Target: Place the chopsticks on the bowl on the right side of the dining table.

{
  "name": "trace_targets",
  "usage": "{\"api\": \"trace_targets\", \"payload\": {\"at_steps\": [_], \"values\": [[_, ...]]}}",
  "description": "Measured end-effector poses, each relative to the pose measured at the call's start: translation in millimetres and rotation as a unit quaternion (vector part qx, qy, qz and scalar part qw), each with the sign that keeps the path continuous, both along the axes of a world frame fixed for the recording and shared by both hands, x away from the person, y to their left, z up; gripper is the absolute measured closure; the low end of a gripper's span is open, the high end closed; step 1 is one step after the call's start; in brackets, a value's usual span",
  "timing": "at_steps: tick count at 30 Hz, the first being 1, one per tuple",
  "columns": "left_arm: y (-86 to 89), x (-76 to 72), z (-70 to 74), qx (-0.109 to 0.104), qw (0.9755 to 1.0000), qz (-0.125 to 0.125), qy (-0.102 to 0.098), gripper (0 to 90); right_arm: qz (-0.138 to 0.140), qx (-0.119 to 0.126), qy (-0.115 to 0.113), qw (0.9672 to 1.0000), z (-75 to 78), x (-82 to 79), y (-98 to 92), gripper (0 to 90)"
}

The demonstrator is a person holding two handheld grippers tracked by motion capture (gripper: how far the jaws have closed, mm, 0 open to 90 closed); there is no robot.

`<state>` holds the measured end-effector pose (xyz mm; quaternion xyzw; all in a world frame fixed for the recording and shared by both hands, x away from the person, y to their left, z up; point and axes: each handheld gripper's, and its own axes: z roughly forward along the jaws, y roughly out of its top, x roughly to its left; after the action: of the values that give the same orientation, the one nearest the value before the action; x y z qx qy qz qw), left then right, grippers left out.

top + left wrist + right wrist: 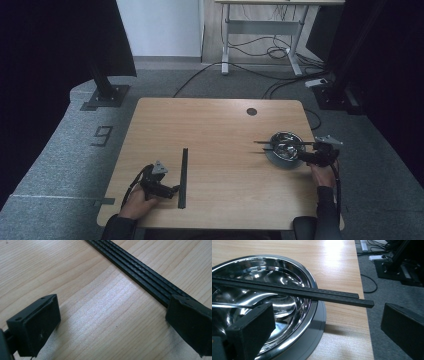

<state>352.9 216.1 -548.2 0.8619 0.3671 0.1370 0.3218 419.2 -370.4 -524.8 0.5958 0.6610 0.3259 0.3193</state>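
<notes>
A pale wooden table (pixel 215 150) is seen from above, with a person's forearms coming in from the near edge, each hand holding a two-jaw gripper. On the right, near the table's right edge, a shiny metal bowl (pixel 284 145) sits on a flat grey plate (pixel 317 340). A pair of black chopsticks (pixel 280 144) lies level across the bowl's rim, side by side, their ends sticking out past it on both sides; resting them this way probably keeps the tips off the table and leaves the ends free to be gripped. Inside the bowl a metal utensil handle (pixel 234 305) can be made out, though what it belongs to is unclear. The right gripper (pixel 304 154) hovers at the bowl's right side, its jaws spread as wide as they go and holding nothing; in the right gripper view the chopstick ends (pixel 362 300) lie just ahead, between the two jaws but untouched, so the hand seems lined up either to take them or to leave them there. On the left, a long black ridged strip (pixel 184 177) lies flat, running from near to far. The left gripper (pixel 172 190) rests low beside the strip's near end, jaws wide apart and empty, one jaw close against the strip's edge.
</notes>
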Motion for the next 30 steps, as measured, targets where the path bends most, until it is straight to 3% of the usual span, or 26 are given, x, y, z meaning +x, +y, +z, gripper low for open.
{"api": "trace_targets", "payload": {"at_steps": [11, 19, 30], "values": [[0.0, 0.0, 0.0, 0.0, 1.0, 0.0, 0.0, 0.0, 0.003, 0.018, -0.017, 0.9997, -8.0, 5.8, -9.5, 0.0], [0.0, -0.1, 0.0, 0.0, 1.0, 0.0, 0.0, 0.0, 0.008, 0.019, 0.001, 0.9998, -15.3, 10.8, -11.1, 0.0], [0.0, 0.0, 0.0, 0.0, 1.0, 0.0, 0.0, 0.0, 0.01, 0.025, -0.002, 0.9996, -15.9, 11.3, -12.0, 1.0]]}}
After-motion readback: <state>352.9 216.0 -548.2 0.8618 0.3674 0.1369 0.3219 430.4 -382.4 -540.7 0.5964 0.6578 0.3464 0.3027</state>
